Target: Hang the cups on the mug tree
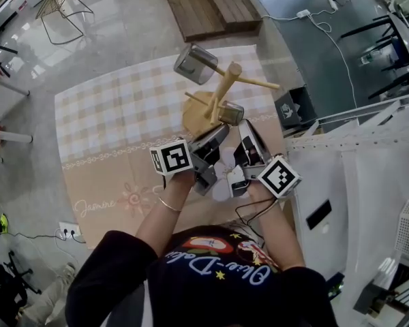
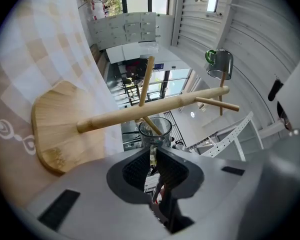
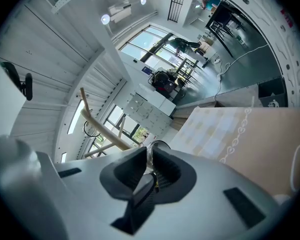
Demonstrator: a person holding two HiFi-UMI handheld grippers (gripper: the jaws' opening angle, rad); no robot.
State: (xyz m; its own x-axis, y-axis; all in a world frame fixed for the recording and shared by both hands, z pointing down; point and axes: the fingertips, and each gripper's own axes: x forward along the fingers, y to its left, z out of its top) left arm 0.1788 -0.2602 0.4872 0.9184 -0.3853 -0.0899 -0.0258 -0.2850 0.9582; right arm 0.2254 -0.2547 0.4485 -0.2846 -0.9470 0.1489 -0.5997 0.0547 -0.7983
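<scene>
Holding, left gripper point(image 2: 152, 156): the fingers are closed almost fully on the thin wall of the glass cup point(image 2: 155, 130), which stands just past the fingertips.
Right gripper point(image 3: 151, 160): the fingers are also nearly together, with a strip of glass between them. It seems to pinch the same cup from the other side.
Reason for the hold: I judge that two grips keep the cup steady while it is guided onto a peg.
Peg point(image 2: 151, 125): directly behind the cup; whether it touches the cup or only overlaps it, I cannot tell.
Mug tree point(image 2: 140, 113): further past the fingertips, with its base on the checked cloth point(image 2: 55, 49).
Grey cup point(image 2: 220, 64): far beyond the fingertips, already hanging on an upper peg.
Hard to see: no view shows the glass cup's handle. In the head view the grippers mostly cover a white object point(image 1: 223, 182) lying between them.
</scene>
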